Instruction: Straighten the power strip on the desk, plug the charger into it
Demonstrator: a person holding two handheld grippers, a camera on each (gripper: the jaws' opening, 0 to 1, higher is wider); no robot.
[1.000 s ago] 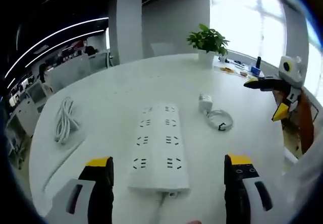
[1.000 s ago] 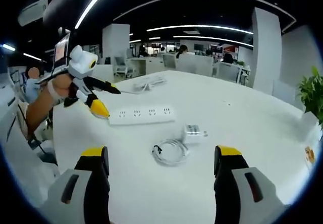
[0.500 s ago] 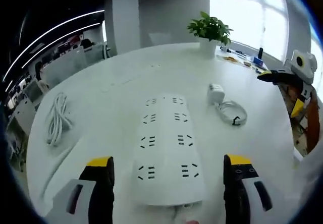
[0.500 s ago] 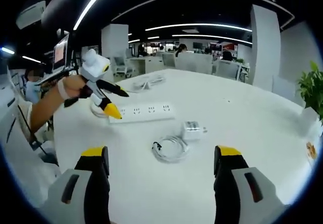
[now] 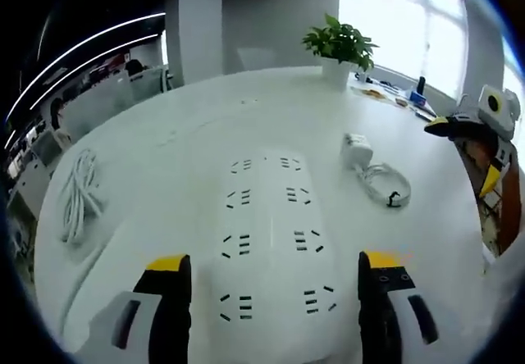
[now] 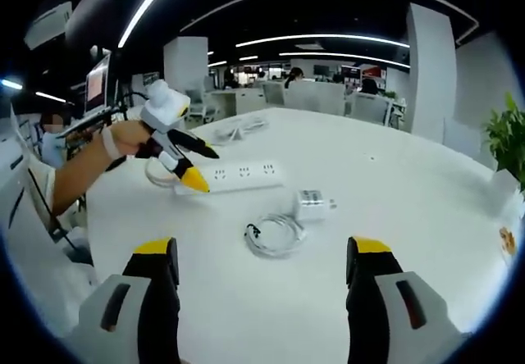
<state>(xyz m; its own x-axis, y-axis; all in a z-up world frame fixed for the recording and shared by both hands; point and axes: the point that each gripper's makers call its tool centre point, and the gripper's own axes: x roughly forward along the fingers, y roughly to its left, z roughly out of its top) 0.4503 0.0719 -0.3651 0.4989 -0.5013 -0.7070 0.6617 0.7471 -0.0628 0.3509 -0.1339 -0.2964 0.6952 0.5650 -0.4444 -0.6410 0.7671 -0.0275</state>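
1. Yellow-tipped jaws of the left gripper (image 5: pixel 271 270) stand spread wide, one on each side of the near end of the power strip (image 5: pixel 271 233), with nothing pinched; whether they touch its sides cannot be told.
2. White and long, the power strip lies flat on the bench (image 5: pixel 189 143), its two rows of sockets running away from the left gripper view's camera.
3. Just beyond the strip's far end, off to one side, sits the white charger (image 5: pixel 355 148), with its coiled cable (image 5: pixel 384 184) lying just beside it.
4. The right gripper (image 5: pixel 474 149) reaches in at the edge of the left gripper view, over the bench rim, jaws apart and holding nothing.
5. In the right gripper view its own jaws are likewise spread above bare bench, well short of the charger and coiled cable.
6. A hand (image 6: pixel 130 137) holds the left gripper at the strip's end there.
7. A second bundle of white cord (image 5: pixel 75 196) lies apart near the bench's other edge.
8. A potted plant (image 5: pixel 338 46) stands at the far side by the windows.
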